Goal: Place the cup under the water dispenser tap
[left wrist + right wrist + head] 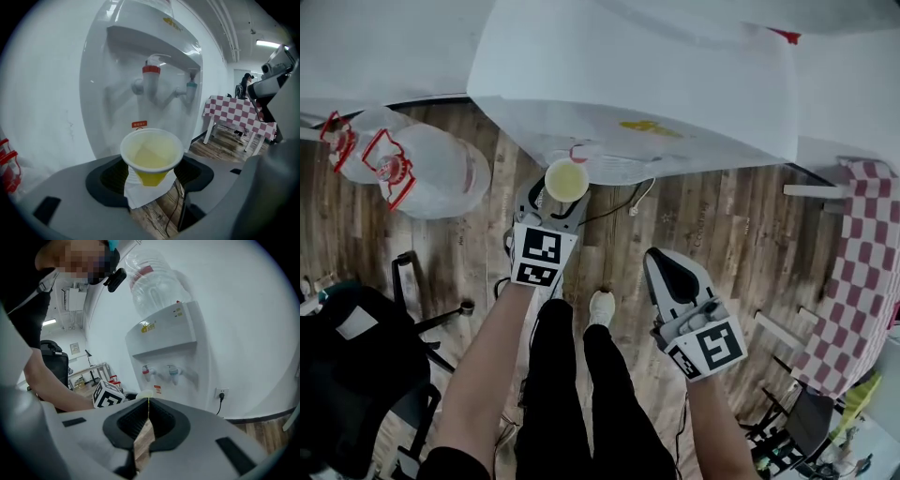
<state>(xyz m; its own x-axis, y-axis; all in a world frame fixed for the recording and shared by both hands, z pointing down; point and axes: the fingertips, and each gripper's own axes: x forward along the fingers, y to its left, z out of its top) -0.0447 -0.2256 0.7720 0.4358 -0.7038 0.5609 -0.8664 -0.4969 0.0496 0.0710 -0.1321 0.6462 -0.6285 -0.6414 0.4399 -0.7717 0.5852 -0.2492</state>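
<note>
Left hand-held gripper (pixel 566 189) grips the yellow cup (pixel 151 157) in front of the water dispenser's (pixel 140 56) red tap (pixel 151 77); right hand-held gripper (pixel 146 405) is closed on nothing

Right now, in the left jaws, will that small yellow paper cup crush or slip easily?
Probably crushable: the small yellow paper cup looks thin-walled. Likely light, since it appears empty. Its tapered sides might slip if the jaws loosen.

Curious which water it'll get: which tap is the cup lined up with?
The red-capped tap: in the left gripper view the cup sits straight below it, while the teal tap is off to the right.
</note>
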